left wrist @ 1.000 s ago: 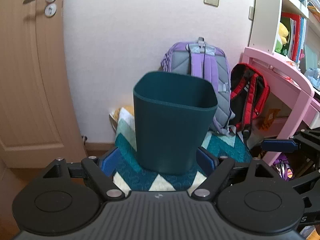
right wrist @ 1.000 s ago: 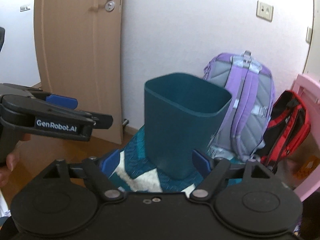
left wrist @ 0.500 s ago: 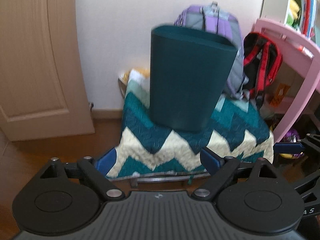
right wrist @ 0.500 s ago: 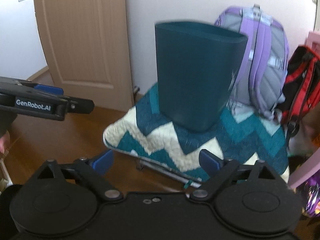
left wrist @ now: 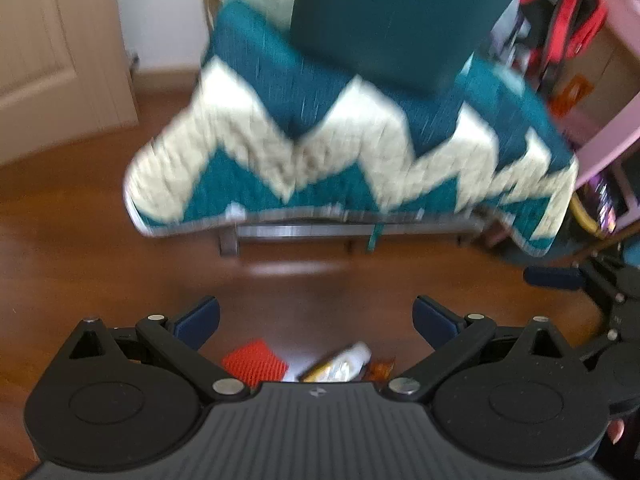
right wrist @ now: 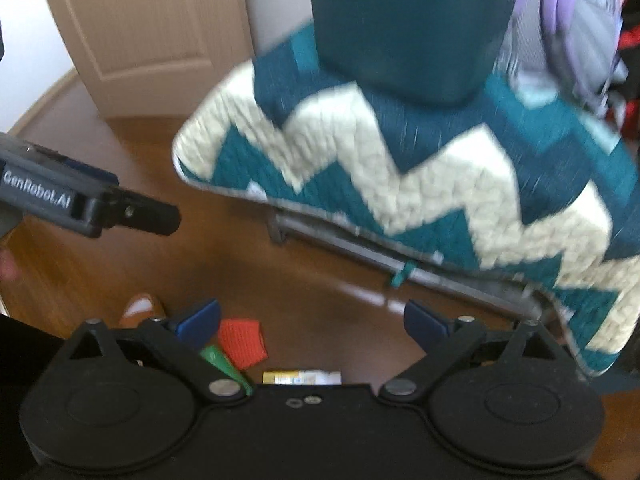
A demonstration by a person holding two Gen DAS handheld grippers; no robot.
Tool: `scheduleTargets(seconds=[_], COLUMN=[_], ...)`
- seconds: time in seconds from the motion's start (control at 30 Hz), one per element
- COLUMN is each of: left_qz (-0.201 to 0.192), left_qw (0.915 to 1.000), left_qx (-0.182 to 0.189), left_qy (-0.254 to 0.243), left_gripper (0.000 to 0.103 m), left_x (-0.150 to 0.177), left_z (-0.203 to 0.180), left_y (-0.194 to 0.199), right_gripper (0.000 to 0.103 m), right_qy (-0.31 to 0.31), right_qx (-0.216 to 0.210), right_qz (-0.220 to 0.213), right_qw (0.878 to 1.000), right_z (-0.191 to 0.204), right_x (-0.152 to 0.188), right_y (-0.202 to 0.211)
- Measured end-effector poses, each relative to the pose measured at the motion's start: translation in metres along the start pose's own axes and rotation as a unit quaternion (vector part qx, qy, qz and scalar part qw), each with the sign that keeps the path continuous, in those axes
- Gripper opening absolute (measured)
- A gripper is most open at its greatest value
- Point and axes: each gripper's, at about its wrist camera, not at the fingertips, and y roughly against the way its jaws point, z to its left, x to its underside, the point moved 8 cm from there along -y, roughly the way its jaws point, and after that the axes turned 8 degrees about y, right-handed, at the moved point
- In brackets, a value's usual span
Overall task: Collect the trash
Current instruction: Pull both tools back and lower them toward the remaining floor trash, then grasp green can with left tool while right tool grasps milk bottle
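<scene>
My left gripper [left wrist: 316, 320] & right gripper [right wrist: 312, 320] jaws opening wide, nothing between. Trash on wood floor [left wrist: 80, 240]: ribbed orange piece [left wrist: 256, 362], crinkly foil wrapper [left wrist: 340, 364]. Smooth teal bin [left wrist: 392, 20] on quilted zigzag blanket [left wrist: 360, 148].

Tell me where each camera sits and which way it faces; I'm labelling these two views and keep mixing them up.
Left wrist: sits on the left gripper, jaws opening and empty, facing down at the floor, red scrap and wrapper; the right gripper shows at the right edge.
Right wrist: sits on the right gripper, jaws opening and empty, facing down at floor trash; the left gripper shows at the left.
Shared: the bin on the zigzag quilt, door, red scrap.
</scene>
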Motion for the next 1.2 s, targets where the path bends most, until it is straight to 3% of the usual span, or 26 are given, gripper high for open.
scheduleTargets(seconds=[0.27,0.4,0.53,0.63,0.97,1.03,1.2], left_qz=[0.116,0.143,0.15,0.154,0.131,0.129,0.146], left_qw=[0.9916,0.9809,0.9603,0.9458,0.8733,0.8646,0.8527], left_qx=[-0.027,-0.027,-0.012,0.01,0.025,0.028,0.027], left_qy=[-0.049,-0.13,-0.235,-0.286,-0.469,-0.485,-0.501], left_gripper=[0.103,0.103,0.103,0.103,0.103,0.103,0.103], left_x=[0.029,0.043,0.07,0.094,0.174,0.182,0.2], left_z=[0.031,0.032,0.027,0.022,0.021,0.025,0.037], left_y=[-0.101,-0.134,-0.159,-0.172,-0.208,-0.216,-0.242], right_gripper=[0.098,0.097,0.097,0.096,0.094,0.093,0.091], right_qy=[-0.032,-0.051,-0.075,-0.093,-0.198,-0.235,-0.32], right_qx=[-0.003,-0.008,-0.019,-0.022,-0.04,-0.043,-0.047], right_qz=[0.087,0.128,0.16,0.18,0.242,0.256,0.285], right_qw=[0.996,0.99,0.984,0.979,0.949,0.937,0.903], right_z=[-0.022,-0.03,-0.031,-0.029,-0.018,-0.016,-0.011], right_x=[0.032,0.05,0.067,0.08,0.119,0.129,0.147], right_y=[-0.095,-0.137,-0.171,-0.193,-0.259,-0.271,-0.295])
